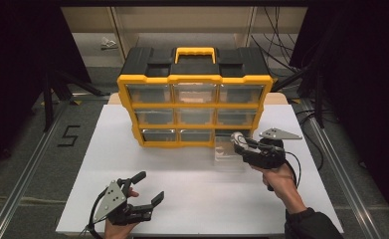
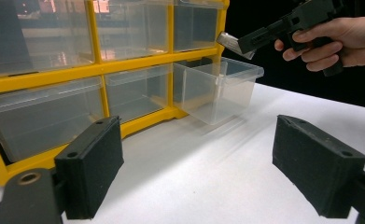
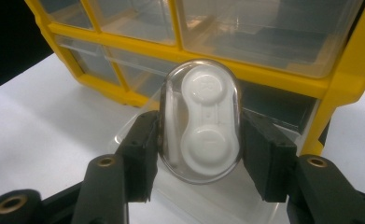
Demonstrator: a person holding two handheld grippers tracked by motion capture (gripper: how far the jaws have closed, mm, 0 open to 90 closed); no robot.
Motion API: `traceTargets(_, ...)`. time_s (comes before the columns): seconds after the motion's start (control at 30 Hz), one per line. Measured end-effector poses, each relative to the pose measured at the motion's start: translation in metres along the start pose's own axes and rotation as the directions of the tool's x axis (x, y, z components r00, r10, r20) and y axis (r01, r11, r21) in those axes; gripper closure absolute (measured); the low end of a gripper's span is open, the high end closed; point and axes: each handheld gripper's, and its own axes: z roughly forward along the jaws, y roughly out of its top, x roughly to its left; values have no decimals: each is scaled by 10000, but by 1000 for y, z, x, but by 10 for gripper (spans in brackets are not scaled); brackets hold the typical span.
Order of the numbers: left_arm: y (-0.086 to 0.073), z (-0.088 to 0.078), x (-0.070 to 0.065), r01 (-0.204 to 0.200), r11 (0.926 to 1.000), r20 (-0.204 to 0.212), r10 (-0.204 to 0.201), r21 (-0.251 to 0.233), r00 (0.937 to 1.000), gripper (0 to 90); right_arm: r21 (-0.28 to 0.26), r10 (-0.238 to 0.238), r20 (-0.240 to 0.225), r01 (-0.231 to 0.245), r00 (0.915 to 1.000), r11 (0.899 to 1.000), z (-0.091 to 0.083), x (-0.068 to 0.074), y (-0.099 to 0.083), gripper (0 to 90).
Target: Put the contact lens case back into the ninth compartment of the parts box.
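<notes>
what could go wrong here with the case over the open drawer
1. The right gripper holds the smooth, rounded clear case only by its sides; it could slip out or twist before release.
2. The pulled-out drawer hangs out of the organizer at the bottom right; pressing down on its rim might tip it or pull it free.
3. The left gripper is open and far off, so nothing steadies the drawer.

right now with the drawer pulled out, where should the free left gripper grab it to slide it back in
Probably the drawer's front wall, from the person's side. The clear drawer sits pulled out of the organizer's bottom right slot, open top up, thin front rim facing outward. The open left gripper could pinch that wall from above, or simply push it. The right gripper holds a lens case over it.
</notes>
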Motion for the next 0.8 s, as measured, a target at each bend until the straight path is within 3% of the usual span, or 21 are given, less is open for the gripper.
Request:
traceTargets(0.4,0,0,0,3,10000,18,-3,24,10000,158,111,258,8,-258,9997,9996,6,-4,-3,492)
traceTargets(0.53,0,0,0,15,10000,8,-15,17,10000,158,-178,290,-135,-293,9995,9994,5,-5,-2,410)
traceTargets(0.8,0,1,0,33,10000,39,-33,49,10000,158,-263,327,-334,-336,9989,9991,3,-3,0,377)
